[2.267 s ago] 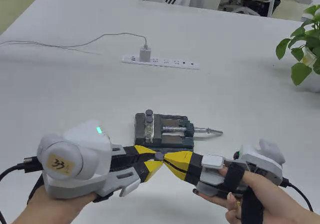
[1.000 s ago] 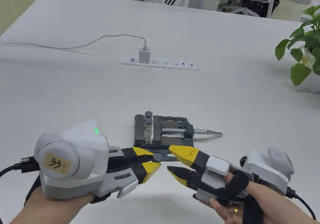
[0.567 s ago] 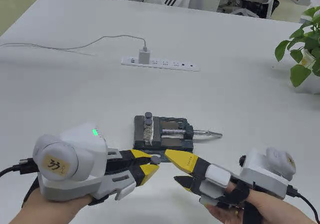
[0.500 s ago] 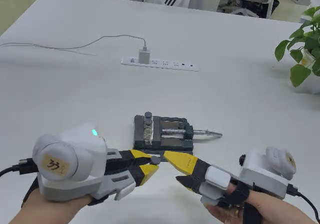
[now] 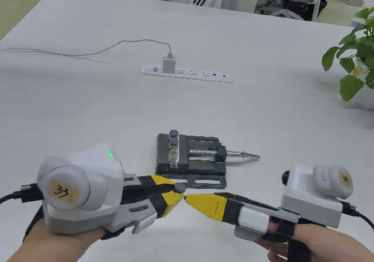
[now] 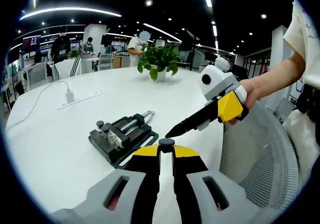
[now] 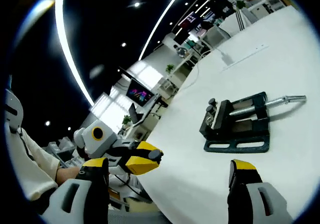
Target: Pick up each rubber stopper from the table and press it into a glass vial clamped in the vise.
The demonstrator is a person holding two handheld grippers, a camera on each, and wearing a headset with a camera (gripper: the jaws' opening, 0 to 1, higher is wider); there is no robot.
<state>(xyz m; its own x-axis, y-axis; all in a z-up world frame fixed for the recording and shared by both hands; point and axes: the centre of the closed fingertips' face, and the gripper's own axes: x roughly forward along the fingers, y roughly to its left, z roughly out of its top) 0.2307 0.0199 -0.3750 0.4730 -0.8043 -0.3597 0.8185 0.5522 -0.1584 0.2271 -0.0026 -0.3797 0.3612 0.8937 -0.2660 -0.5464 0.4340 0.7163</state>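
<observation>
- Finding left gripper clamped on stopper at the very tips, held off the table, just in front of vise.
- Finding right gripper spread wide in its own view; in head view rolled on its side, tip just beside the left tips and clear of stopper.
- Marks a change from two seconds back, with both sets of tips then together on stopper; right since released, opened, drawn back and rolled over.
- Reads as a handover completed, with sole custody of stopper now at the left.
- Shows two grey caps standing above the vise jaws, vials beneath them; cannot tell whether an open vial remains.
- Judging next step: carry stopper over vise, line up on a vial mouth, press down.
- Flagging risk: shallow tip grip, so stopper liable to twist or slip out under pressing load.
</observation>
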